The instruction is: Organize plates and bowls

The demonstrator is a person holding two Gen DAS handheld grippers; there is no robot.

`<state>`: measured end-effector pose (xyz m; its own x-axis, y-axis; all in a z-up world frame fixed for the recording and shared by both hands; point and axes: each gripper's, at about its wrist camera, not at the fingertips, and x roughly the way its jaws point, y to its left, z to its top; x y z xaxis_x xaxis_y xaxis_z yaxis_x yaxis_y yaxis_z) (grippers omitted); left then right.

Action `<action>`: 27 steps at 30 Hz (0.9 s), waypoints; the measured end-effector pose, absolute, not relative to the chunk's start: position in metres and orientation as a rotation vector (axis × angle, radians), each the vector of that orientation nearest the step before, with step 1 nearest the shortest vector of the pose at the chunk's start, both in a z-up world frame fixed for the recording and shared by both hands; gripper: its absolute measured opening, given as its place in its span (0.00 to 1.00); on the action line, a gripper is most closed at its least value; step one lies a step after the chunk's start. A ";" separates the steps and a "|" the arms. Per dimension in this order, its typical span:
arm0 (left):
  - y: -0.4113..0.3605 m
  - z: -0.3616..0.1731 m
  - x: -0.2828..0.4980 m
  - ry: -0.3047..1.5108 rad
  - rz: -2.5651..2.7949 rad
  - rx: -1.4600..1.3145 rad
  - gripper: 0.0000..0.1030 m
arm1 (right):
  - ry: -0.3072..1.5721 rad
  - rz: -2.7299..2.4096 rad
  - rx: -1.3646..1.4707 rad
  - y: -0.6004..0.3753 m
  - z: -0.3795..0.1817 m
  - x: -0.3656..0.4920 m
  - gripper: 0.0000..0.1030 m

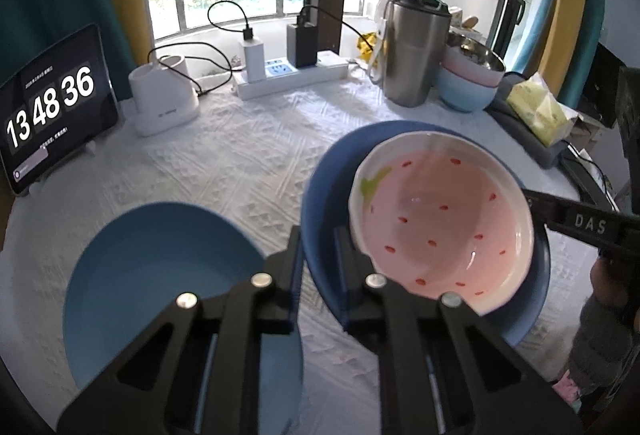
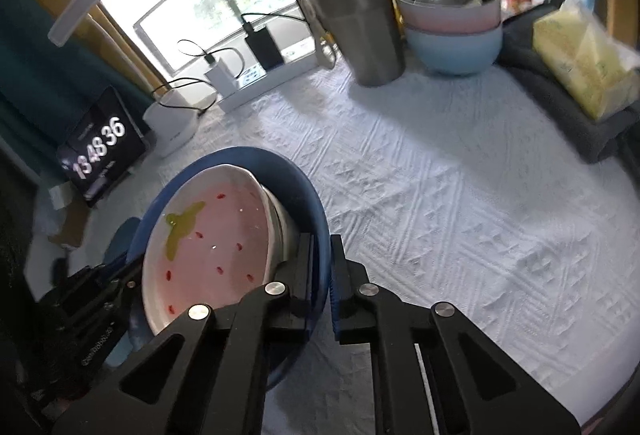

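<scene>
The counter (image 1: 248, 163) is seen draped in a white textured cloth, and across it the things are spread. Nearest the left camera, a light blue plate (image 1: 160, 283) is laid flat on the cloth, just beside the dark blue plate (image 1: 320, 203). That dark blue plate is being gripped from both sides: its near-left rim is pinched between the jaws of the left hand-held gripper (image 1: 318, 275), which are closed tight on it, and its opposite rim is clamped by the right hand-held gripper (image 2: 322, 275), the jaws likewise drawn narrow around the edge. Inside the dark blue plate, a pink strawberry-patterned bowl (image 1: 440, 219) with a white rim is carried, tilted against the plate's far wall in the right wrist view.

Further back, a steel tumbler (image 1: 414, 55) is stood upright, and just beside it a stack of bowls (image 1: 468, 83) is seen, pale blue at the bottom, pink above, a steel one on top. A yellow tissue pack (image 1: 540, 111) is lying on dark fabric at the right. At the left edge a tablet clock (image 1: 52, 111) is propped up, with a white container (image 1: 164, 103) near it and a power strip (image 1: 292, 75) with chargers plugged in by the window.
</scene>
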<state>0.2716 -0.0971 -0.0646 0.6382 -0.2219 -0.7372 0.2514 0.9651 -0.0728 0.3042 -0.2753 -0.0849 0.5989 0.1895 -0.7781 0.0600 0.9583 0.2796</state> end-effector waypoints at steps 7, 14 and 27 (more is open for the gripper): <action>-0.097 -0.062 0.269 0.838 -0.280 0.025 0.12 | 0.950 0.077 0.352 -0.283 -0.086 0.306 0.09; -0.101 -0.061 0.263 0.848 -0.293 0.019 0.12 | 0.951 0.061 0.344 -0.285 -0.082 0.302 0.09; -0.095 -0.047 0.257 0.830 -0.302 0.001 0.13 | 0.928 0.061 0.326 -0.283 -0.066 0.296 0.09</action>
<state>0.2573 -0.0950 -0.0472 0.6351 -0.2634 -0.7262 0.2644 0.9574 -0.1160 0.2957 -0.2828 -0.0661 0.6015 0.1914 -0.7756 0.0875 0.9492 0.3021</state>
